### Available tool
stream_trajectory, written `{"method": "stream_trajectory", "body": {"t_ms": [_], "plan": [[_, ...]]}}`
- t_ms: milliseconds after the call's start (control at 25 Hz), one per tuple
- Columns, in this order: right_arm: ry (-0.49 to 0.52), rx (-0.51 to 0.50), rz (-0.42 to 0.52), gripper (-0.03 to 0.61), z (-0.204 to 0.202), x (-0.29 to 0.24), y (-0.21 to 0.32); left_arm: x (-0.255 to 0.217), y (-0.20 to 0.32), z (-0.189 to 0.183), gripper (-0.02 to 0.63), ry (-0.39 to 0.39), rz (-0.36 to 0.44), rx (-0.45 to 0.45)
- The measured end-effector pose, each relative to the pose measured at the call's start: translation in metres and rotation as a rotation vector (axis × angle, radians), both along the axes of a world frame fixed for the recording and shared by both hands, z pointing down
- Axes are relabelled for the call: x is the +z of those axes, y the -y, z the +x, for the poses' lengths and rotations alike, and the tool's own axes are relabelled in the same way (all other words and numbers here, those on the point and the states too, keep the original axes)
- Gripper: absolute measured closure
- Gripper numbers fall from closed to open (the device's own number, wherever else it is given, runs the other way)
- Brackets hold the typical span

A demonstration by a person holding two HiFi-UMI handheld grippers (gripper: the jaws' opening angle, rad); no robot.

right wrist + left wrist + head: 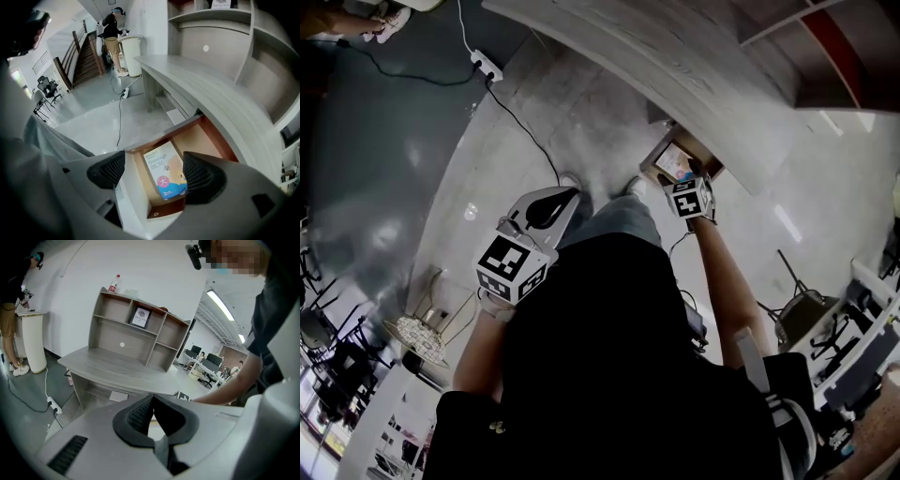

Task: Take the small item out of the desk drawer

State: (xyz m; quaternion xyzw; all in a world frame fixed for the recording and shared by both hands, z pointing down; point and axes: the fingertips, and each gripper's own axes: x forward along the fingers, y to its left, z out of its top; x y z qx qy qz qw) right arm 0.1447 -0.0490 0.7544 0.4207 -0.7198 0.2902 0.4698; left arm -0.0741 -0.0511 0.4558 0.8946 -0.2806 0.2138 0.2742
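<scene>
Risk: the flat white-and-blue cardboard bandage box (165, 176) lies face-down-flat on the floor of the open brown wooden drawer (206, 140), so I judge there is little edge to pinch; my pads may skid over its face or push it along instead of lifting it

Risk: the box sits close to the drawer wall by my right-hand pad; a descent slightly off line could jam that pad on the wall, or on the grey wood-grain desk top (187, 75) just beyond

My right gripper (154, 173): jaws spread wide, holding nothing, touching nothing; the box shows in the gap between the pads, beyond them and apart

My left gripper (152, 416): jaw tips closed together, empty, well away from the drawer
</scene>
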Motion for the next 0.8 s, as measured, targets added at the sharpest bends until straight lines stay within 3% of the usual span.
{"method": "stream_trajectory", "body": {"t_ms": [440,800], "plan": [[-0.151,-0.157,-0.064,0.178,0.01,0.057,-0.001,0.023,-0.016,-0.012,0.604,0.034,-0.065,-0.042],[-0.244,-0.184,-0.096,0.169,0.023,0.089,0.006,0.043,-0.022,-0.028,0.604,0.056,-0.112,-0.087]]}}
